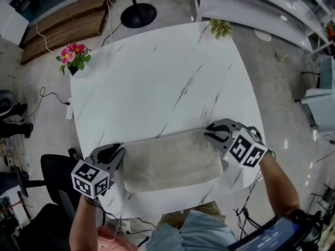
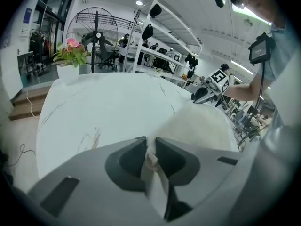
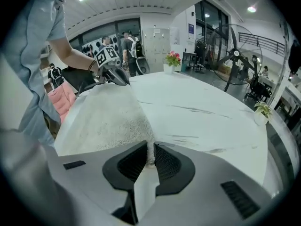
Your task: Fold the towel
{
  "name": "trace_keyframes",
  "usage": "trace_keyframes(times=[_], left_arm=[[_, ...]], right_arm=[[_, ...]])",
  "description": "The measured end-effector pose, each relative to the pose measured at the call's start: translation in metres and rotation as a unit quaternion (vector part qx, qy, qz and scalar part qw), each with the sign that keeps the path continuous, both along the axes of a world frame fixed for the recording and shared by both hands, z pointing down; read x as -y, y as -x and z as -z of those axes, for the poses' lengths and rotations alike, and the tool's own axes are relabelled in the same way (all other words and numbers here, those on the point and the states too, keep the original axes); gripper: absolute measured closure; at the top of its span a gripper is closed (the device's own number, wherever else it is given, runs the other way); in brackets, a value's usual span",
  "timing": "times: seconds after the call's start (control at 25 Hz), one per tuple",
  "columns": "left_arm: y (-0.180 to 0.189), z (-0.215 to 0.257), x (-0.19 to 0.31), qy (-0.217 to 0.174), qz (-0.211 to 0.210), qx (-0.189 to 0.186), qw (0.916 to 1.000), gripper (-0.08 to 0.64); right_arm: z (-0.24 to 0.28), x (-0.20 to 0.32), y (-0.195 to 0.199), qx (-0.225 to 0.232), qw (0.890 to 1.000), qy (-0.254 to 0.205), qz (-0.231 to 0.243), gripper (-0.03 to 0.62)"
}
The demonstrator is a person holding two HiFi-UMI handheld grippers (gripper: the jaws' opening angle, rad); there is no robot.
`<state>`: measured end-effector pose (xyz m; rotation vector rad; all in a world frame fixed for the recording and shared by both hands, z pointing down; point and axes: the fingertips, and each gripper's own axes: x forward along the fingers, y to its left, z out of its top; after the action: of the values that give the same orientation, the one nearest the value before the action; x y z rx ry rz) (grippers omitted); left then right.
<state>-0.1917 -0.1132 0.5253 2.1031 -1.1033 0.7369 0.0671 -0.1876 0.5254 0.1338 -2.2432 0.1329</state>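
A beige towel (image 1: 172, 161) lies folded in a long strip near the front edge of the white marble table (image 1: 157, 77). My left gripper (image 1: 119, 151) is shut on its left end, and in the left gripper view a fold of the towel (image 2: 202, 121) is pinched between the jaws of that gripper (image 2: 149, 145). My right gripper (image 1: 212, 132) is shut on the right end. In the right gripper view the towel (image 3: 113, 117) runs up into the closed jaws of the gripper (image 3: 151, 149). Each gripper view shows the other gripper at the strip's far end.
A pot of pink flowers (image 1: 73, 56) stands at the table's far left corner and a small green plant (image 1: 221, 27) at the far right edge. A black round stand base (image 1: 138, 14) sits on the floor behind. A black chair (image 1: 55, 177) is at the front left.
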Motion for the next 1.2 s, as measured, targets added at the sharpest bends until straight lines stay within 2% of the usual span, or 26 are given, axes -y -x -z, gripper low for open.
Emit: trace_keyframes(times=[0.08,0.16,0.2,0.32,0.44,0.56,0.68,0.8,1.0,1.12,1.2], left_arm=[[0.005,0.003,0.003,-0.008,0.014,0.004,0.9999,0.459],[0.014,0.014,0.006,-0.026,0.031,0.002,0.9992,0.389],[0.02,0.022,0.008,-0.038,0.041,0.0,0.9984,0.371],[0.039,0.051,0.009,-0.079,0.07,0.014,0.9943,0.368],[0.025,0.075,-0.003,-0.103,0.047,0.012,0.9935,0.436],[-0.013,0.062,-0.022,-0.085,-0.014,-0.005,0.9963,0.462],[-0.027,0.024,-0.03,-0.05,-0.045,0.019,0.9976,0.462],[-0.024,0.008,-0.025,-0.033,-0.036,0.014,0.9987,0.468],[-0.021,0.006,-0.02,-0.022,-0.023,-0.023,0.9992,0.483],[-0.021,0.01,-0.017,-0.03,-0.013,-0.014,0.9994,0.48],[-0.015,0.022,-0.014,-0.047,0.0,-0.006,0.9989,0.463]], right_arm=[[0.007,0.002,0.001,0.029,0.999,0.035,-0.021,0.505],[0.023,0.004,0.001,0.056,0.995,0.078,-0.038,0.401],[0.033,0.006,0.001,0.064,0.994,0.083,-0.043,0.383],[0.061,0.02,0.0,0.102,0.992,0.033,-0.061,0.404],[0.083,0.009,0.008,0.122,0.991,-0.006,-0.049,0.485],[0.07,-0.014,0.018,0.103,0.994,0.002,-0.026,0.523],[0.031,-0.019,0.015,0.07,0.997,0.005,-0.025,0.526],[0.006,-0.016,0.009,0.055,0.998,0.016,-0.029,0.526],[0.003,-0.013,0.009,0.08,0.994,0.063,-0.029,0.536],[0.002,-0.012,0.009,0.071,0.995,0.065,-0.021,0.537],[0.012,-0.007,0.009,0.072,0.995,0.064,-0.037,0.515]])
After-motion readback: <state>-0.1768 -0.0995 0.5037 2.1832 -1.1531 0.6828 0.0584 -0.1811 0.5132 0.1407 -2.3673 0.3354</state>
